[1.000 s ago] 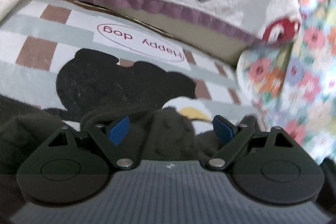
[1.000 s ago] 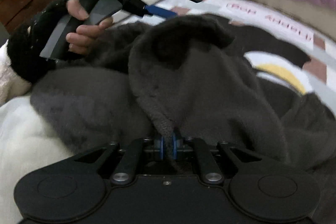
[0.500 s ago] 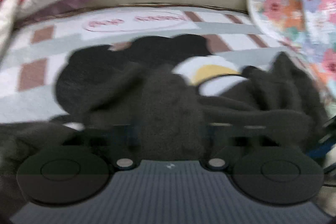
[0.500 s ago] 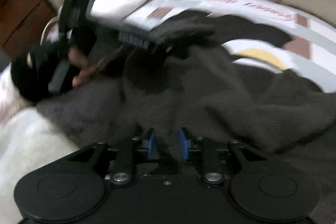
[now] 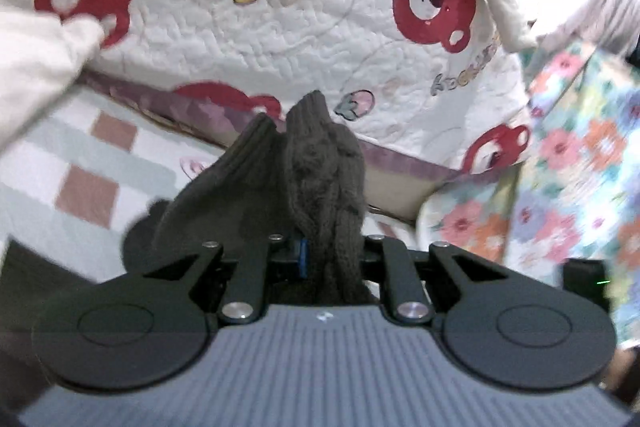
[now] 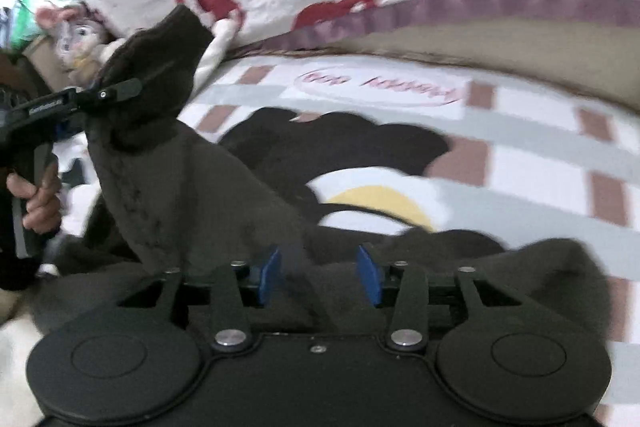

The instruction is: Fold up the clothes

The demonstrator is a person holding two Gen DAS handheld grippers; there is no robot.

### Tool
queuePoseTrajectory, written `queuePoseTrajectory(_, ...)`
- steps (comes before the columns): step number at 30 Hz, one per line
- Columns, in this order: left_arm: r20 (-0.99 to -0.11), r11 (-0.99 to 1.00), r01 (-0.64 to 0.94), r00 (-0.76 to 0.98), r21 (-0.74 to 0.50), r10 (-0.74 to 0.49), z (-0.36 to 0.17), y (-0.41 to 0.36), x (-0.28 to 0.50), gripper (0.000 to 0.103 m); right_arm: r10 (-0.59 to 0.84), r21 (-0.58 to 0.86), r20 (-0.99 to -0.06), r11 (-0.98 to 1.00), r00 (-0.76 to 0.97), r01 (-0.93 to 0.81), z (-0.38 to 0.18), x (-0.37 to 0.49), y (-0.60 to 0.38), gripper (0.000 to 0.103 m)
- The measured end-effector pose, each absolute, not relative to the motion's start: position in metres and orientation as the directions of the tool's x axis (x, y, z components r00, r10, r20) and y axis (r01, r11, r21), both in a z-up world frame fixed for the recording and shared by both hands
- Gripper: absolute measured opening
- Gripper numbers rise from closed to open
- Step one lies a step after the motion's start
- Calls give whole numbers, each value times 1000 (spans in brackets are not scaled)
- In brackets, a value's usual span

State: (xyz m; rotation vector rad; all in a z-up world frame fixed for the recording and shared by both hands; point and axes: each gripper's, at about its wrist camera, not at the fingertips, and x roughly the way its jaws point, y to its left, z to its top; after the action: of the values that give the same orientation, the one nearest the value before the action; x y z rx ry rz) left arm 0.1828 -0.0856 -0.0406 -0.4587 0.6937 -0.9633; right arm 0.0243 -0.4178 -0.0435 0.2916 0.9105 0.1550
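1. My left tool (image 5: pixel 320 259) was clamped on a bunched-up bit of the dark fleece garment (image 5: pixel 320 163). Its jaws had just been closing, and the fabric was wedged right between them and poking up past the tips in a little peak. I held it pinched like that so the edge would come up with the tool instead of sliding off.

2. My right tool (image 6: pixel 318 275) was doing the opposite: its jaws had just been opening and the blue pads (image 6: pixel 269 277) stood apart. A fold of the fleece sat in the gap, but neither pad was pressing on it, so I'd call that let go. Makes sense to me, one side carries while the other frees up to regrab.

3. From the right wrist view you could see my left hand (image 6: pixel 40 203) on the grip, with the fleece hanging off that tool like a tent and the rest draped down onto the bed.

4. Most of the garment was lying low on the checked blanket (image 6: pixel 540 163), partly covering the black dog print (image 6: pixel 340 147). Flat soft surface, decent spot for folding.

5. Behind all that, the white quilt with red bears (image 5: pixel 280 7) was heaped along the far side, and a floral cloth (image 5: pixel 572 163) sat off to the right, both clear of the fleece.

6. My guess: the fold was barely started, still sorting out which edge was which.
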Motion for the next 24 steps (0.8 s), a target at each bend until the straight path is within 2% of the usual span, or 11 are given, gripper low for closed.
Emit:
queuePoseTrajectory(3,-360,501,533,352,-681,-864,-53,-86,185,15,307,342,-749,938,588,-55,-58,46,-412,64)
queuePoseTrajectory(6,-382,523,529,360,-668,-851,-61,-87,187,15,295,280,-807,954,512,-108,-83,74,-402,66)
queuePoseTrajectory(7,-368,519,530,370,-671,-853,-62,-85,188,15,338,311,-814,940,472,-137,-92,82,-401,54)
queuePoseTrajectory(9,-324,508,542,402,-669,-856,-60,-79,189,15,375,333,-822,927,428,-172,-99,96,-399,10)
queuePoseTrajectory(12,-263,538,597,488,-595,-832,-48,-70,183,15,278,228,-795,961,538,-160,-71,105,-400,8)
queuePoseTrajectory(15,-260,570,625,520,-534,-814,-41,-70,180,18,95,55,-595,996,798,-77,-16,74,-397,9)
queuePoseTrajectory(16,-283,571,612,507,-548,-814,-44,-71,183,18,39,-9,-520,999,853,-51,-3,59,-390,10)
queuePoseTrajectory(18,-368,602,562,481,-568,-796,-54,-76,191,28,50,-34,-493,997,868,-76,2,30,-372,10)
queuePoseTrajectory(19,-440,638,525,463,-564,-770,-61,-80,195,35,65,-37,-533,994,844,-100,-8,19,-362,10)
queuePoseTrajectory(21,-541,688,479,426,-546,-726,-78,-87,202,36,106,-30,-633,986,767,-161,-35,0,-344,11)
queuePoseTrajectory(24,-638,729,403,358,-553,-682,-99,-87,211,36,206,96,-774,973,599,-211,-92,-18,-328,12)
